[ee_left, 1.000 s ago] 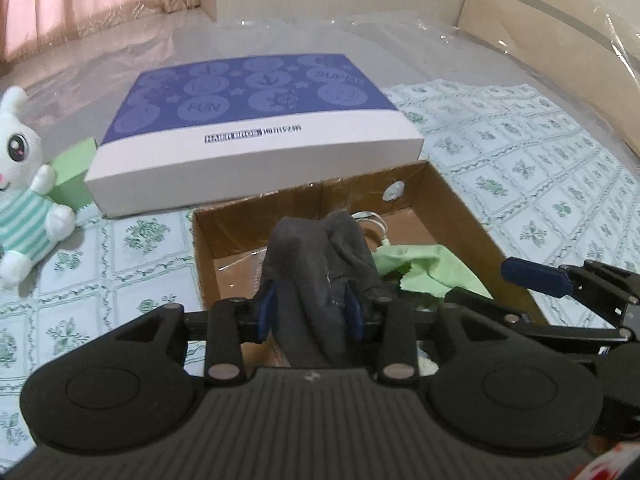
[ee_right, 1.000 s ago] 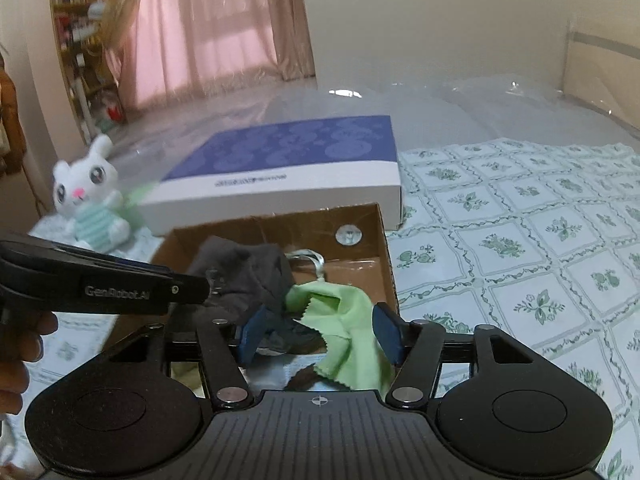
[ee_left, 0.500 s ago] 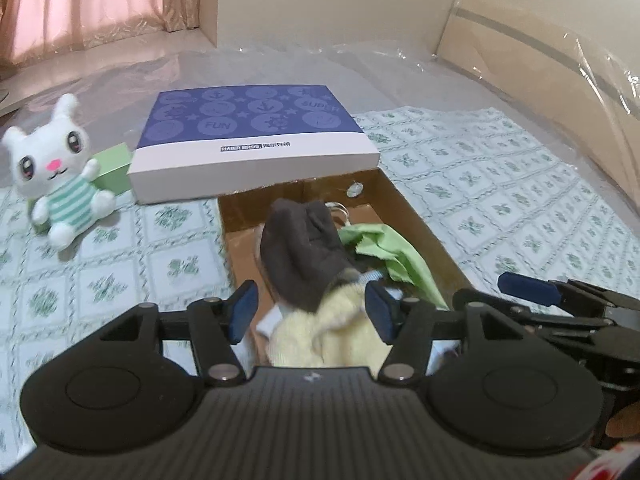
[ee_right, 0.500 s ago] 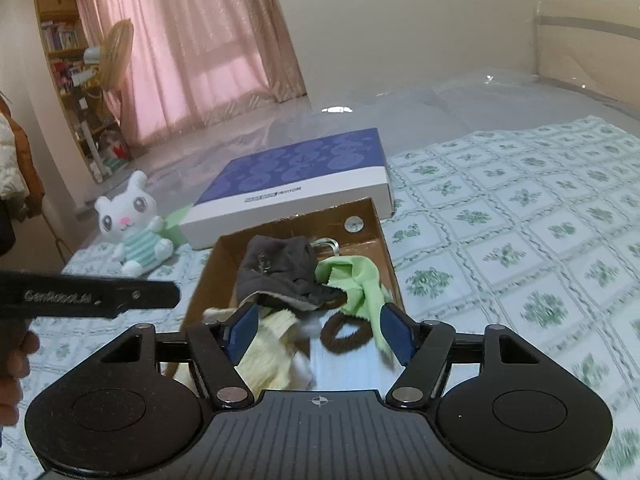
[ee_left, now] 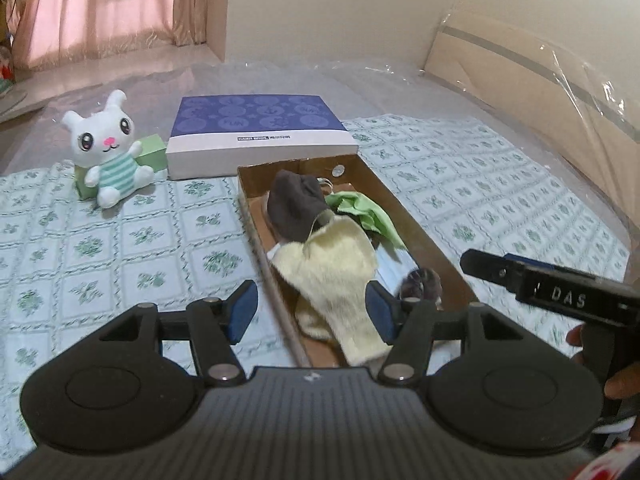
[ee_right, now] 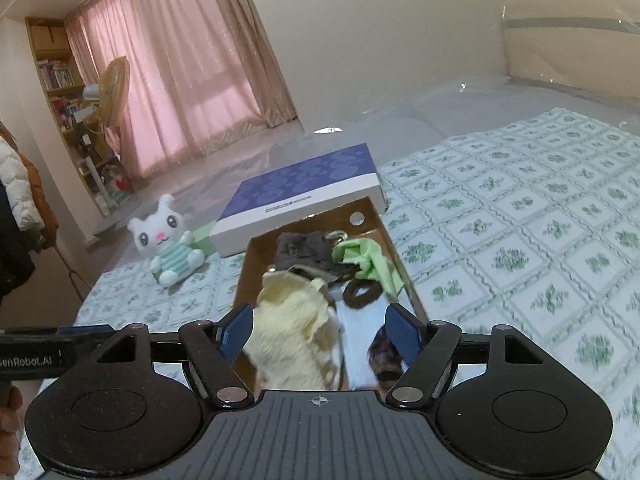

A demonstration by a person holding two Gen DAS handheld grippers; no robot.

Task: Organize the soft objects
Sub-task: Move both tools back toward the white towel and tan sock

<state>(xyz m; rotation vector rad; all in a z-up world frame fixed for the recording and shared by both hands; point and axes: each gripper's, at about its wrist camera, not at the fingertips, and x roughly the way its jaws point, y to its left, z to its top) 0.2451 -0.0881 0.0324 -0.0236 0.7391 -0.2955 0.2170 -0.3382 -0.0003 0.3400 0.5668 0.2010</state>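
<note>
An open cardboard box (ee_left: 424, 240) (ee_right: 246, 276) lies on the bed. In it are a dark grey cloth (ee_left: 298, 208) (ee_right: 302, 250), a pale yellow cloth (ee_left: 336, 276) (ee_right: 292, 328), a green cloth (ee_left: 364, 208) (ee_right: 368, 258), a brown hair tie (ee_right: 362, 294) and a light blue piece (ee_right: 360, 332). My left gripper (ee_left: 310, 312) is open and empty, held above the box's near end. My right gripper (ee_right: 320, 336) is open and empty, also above the box's near end. A white plush bunny (ee_left: 108, 148) (ee_right: 166, 248) sits left of the box.
A purple-and-white flat box (ee_left: 260, 132) (ee_right: 304, 196) lies behind the cardboard box. A green block (ee_left: 152, 154) is beside the bunny. The bed has a green floral cover (ee_left: 120, 240) and plastic wrap beyond. The right gripper's finger (ee_left: 552, 292) reaches in from the right.
My left gripper opened and let go of the dark grey cloth, which now lies in the box. Both grippers pulled back and up from the box.
</note>
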